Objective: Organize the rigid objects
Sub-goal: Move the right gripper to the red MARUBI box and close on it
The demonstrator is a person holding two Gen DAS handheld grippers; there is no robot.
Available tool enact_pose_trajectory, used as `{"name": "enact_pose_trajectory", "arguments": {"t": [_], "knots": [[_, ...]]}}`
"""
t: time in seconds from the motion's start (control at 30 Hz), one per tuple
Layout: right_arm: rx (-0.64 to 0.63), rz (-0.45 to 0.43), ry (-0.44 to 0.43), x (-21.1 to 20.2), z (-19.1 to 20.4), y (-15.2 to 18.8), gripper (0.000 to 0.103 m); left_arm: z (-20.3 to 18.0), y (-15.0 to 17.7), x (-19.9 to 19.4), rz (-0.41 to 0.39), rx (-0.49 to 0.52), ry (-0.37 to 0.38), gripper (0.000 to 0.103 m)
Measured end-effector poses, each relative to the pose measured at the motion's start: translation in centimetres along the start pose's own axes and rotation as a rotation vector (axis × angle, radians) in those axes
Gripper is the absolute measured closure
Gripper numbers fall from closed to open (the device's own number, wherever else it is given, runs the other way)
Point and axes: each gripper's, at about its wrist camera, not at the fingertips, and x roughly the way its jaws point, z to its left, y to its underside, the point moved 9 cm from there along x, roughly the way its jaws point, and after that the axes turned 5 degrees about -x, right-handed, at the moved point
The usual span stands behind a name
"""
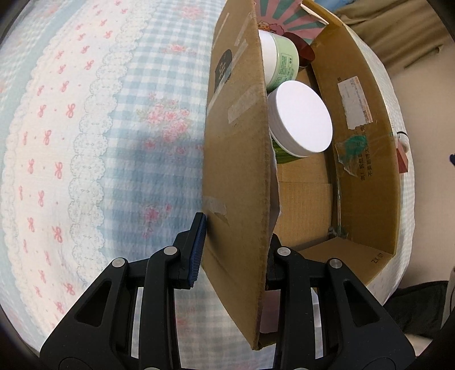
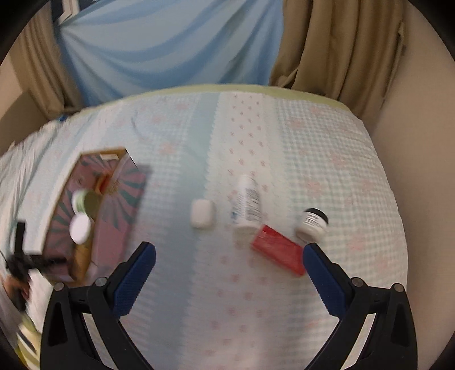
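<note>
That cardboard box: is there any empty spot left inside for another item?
Yes. The near half of the cardboard box floor is bare, between the white-lidded jar and the near wall. The far end is crowded: the green jar and a dark red item sit packed against the pink striped box.

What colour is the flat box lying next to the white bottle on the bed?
Red. The flat box shows best in the right wrist view, beside the white bottle.

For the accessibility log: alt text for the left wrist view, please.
The left claw is shut on a flap of a cardboard box that sits on a blue gingham bedspread. Inside lie a white-lidded jar and a green jar.
</note>
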Motion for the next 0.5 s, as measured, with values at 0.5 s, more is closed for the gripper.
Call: {"name": "enact_pose_trajectory", "arguments": {"t": [0.5], "knots": [[-0.464,0.217,-0.098,11.7,-5.2,5.7,0.007,0.0,0.5,-0.3,-0.023,-0.028,-0.021,0.075]]}}
